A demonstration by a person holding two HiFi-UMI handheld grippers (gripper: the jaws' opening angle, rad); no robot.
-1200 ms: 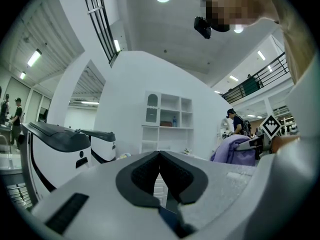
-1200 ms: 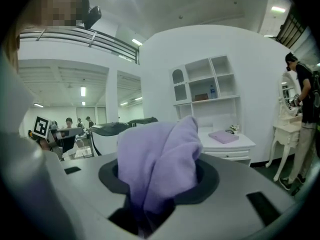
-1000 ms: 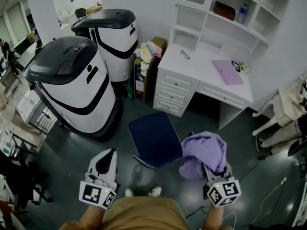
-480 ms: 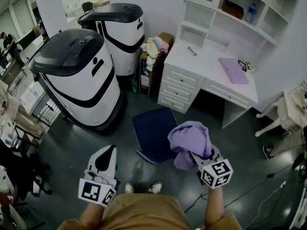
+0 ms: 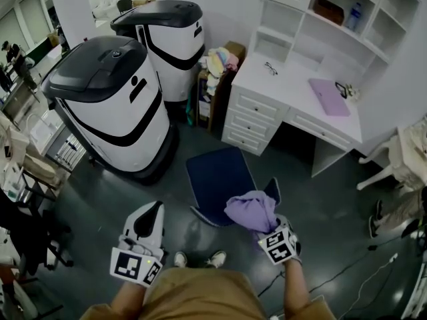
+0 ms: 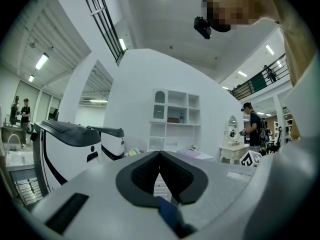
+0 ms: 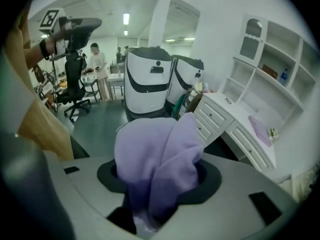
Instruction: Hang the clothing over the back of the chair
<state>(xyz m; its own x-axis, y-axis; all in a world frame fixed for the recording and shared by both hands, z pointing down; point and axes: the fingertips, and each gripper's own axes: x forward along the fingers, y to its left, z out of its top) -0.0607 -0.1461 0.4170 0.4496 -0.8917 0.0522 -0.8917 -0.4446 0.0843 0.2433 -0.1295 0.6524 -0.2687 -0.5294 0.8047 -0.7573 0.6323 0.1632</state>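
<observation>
Clothing (image 5: 250, 210) between our right tool's (image 5: 265, 229) opening jaws has sunk toward the chair (image 5: 217, 179) below it, so draping looks near. Our left tool (image 5: 152, 212) is closed and empty.

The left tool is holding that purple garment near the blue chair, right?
No: the right tool holds the purple garment, jaws opening around it, near the blue chair. The left tool is empty, as the head view shows.

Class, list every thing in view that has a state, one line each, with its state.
right gripper, fingers opening, garment between them
purple garment, bunched, not yet hung
left gripper, shut, empty
chair, back bare
desk drawers, shut
</observation>
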